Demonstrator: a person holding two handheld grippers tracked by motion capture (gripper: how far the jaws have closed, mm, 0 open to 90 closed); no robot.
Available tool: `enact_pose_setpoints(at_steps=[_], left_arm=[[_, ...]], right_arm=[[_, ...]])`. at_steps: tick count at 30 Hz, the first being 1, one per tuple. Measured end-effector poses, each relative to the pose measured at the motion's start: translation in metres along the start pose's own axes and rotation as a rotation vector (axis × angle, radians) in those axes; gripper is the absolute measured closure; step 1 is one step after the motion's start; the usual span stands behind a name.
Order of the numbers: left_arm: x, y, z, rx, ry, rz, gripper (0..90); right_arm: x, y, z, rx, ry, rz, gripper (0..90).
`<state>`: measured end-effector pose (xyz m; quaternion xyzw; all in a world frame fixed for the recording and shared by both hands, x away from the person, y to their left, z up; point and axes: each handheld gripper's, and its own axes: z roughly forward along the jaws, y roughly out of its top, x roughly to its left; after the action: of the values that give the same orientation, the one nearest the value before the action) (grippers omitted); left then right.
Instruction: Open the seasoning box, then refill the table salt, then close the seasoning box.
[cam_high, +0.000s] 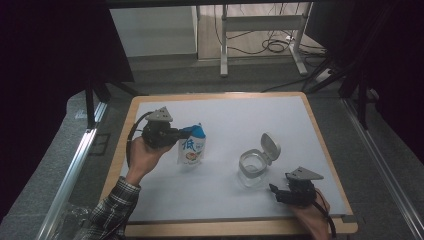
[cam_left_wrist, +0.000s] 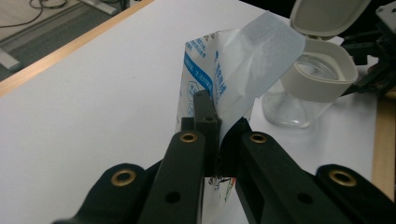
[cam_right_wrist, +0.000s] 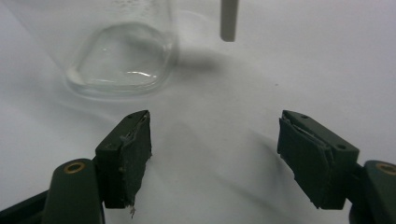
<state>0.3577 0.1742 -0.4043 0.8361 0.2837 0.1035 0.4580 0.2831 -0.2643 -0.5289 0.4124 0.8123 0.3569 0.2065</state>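
Left gripper (cam_high: 181, 134): clenched on pouch (cam_high: 192, 148), upright.
Right gripper (cam_high: 274, 192): released, beside jar (cam_high: 251, 169).
Jar: right of pouch, apart.

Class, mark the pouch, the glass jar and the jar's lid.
pouch (cam_high: 191, 150), high view, printed front.
glass jar (cam_high: 251, 172), high view, clear wall.
lid (cam_high: 270, 145), high view, inner face, flipped open.

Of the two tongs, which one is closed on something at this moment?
The left tongs: they pinch the blue-and-white pouch near its top. The right tongs stand open near the glass jar, with nothing between them.
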Motion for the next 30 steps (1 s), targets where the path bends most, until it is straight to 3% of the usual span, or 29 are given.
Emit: enact_pose_setpoints(at_steps=[16, 22, 30], left_arm=[[-0.026, -0.001, 0.002, 0.012, -0.02, 0.026, 89.8], [-0.032, -0.002, 0.001, 0.011, -0.027, 0.027, 89.8], [-0.041, -0.003, 0.002, -0.004, -0.044, 0.028, 89.8]], right_arm=[[0.017, 0.002, -0.003, -0.002, 0.071, -0.016, 27.0], [0.022, 0.003, -0.003, 0.003, 0.097, -0.002, 26.9], [0.031, 0.003, -0.001, 0.006, 0.114, -0.018, 27.0]])
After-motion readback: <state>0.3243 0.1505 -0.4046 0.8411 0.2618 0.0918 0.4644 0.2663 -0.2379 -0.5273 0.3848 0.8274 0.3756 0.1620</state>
